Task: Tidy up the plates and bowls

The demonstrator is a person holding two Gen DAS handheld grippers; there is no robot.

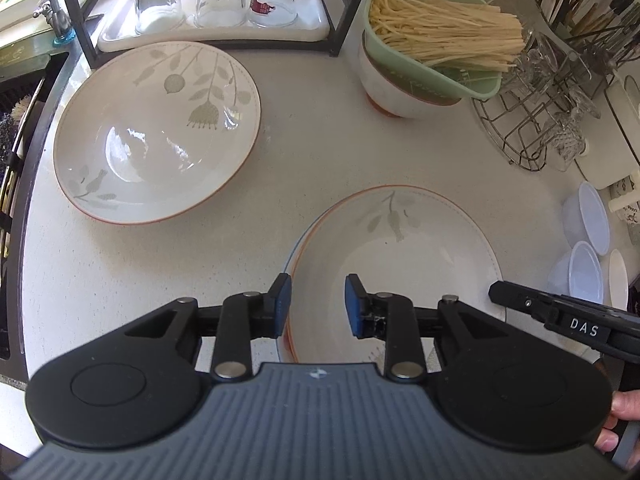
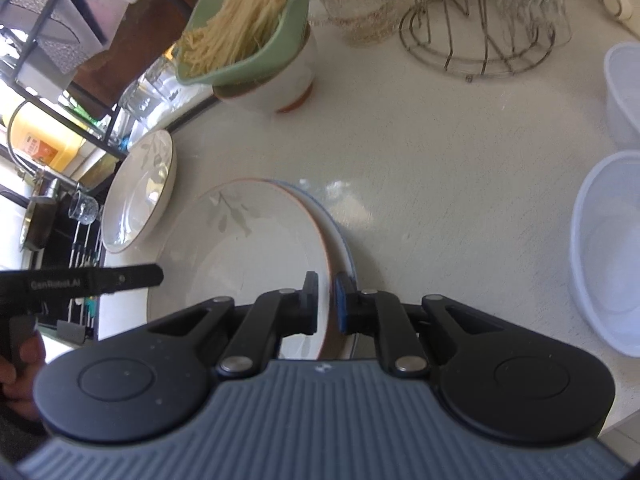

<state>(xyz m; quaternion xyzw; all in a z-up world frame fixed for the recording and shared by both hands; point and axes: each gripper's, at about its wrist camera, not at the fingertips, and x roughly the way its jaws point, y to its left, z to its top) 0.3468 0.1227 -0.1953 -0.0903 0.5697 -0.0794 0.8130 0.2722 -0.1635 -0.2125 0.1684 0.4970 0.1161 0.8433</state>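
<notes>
We see glazed, glossy ceramic plates [image 1: 156, 132] with leaf prints on a matt speckled bench [image 1: 312, 128]. The tongs [image 1: 316, 304] are matt black plastic with blue rubbery pads [image 1: 352, 308]; wire rack [image 1: 520, 120] metal, tubs [image 2: 612, 248] translucent plastic.

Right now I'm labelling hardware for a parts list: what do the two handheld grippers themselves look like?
Both match. The left gripper and right gripper each have black linkage arms with silver pivot pins, two round black discs, and a ribbed grey-blue body bearing a small white emblem. The fingers carry blue pads. White lettering shows on the side bars: "DAS" on the right one, "GenRobot.AI" on the left. No cables visible.
</notes>
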